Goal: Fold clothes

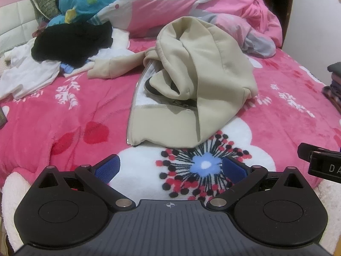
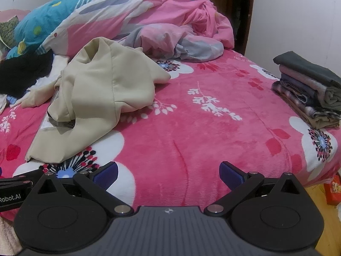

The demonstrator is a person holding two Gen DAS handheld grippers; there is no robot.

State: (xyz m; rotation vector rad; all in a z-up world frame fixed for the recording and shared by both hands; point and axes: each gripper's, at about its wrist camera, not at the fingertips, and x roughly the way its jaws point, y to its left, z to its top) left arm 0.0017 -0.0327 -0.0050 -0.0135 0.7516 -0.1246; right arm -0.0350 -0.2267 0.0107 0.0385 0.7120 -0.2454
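A beige zip hoodie (image 1: 202,81) lies crumpled in a heap on the pink flowered blanket (image 1: 64,117); its zipper edge faces left and its hem is nearest me. In the right wrist view the same hoodie (image 2: 100,89) sits at the left. My left gripper (image 1: 170,168) hovers open just short of the hem, nothing between its blue pads (image 1: 107,167). Over bare blanket (image 2: 213,138), to the right of the hoodie, my right gripper (image 2: 168,176) is open and empty. The left gripper's body (image 2: 15,189) shows at that view's left edge.
A stack of folded clothes (image 2: 309,91) stands at the bed's right edge. A pile of black and white garments (image 1: 64,49) lies at the back left. A bunched pink quilt (image 1: 191,6) and pillows fill the head of the bed. The floor (image 2: 319,213) drops away at right.
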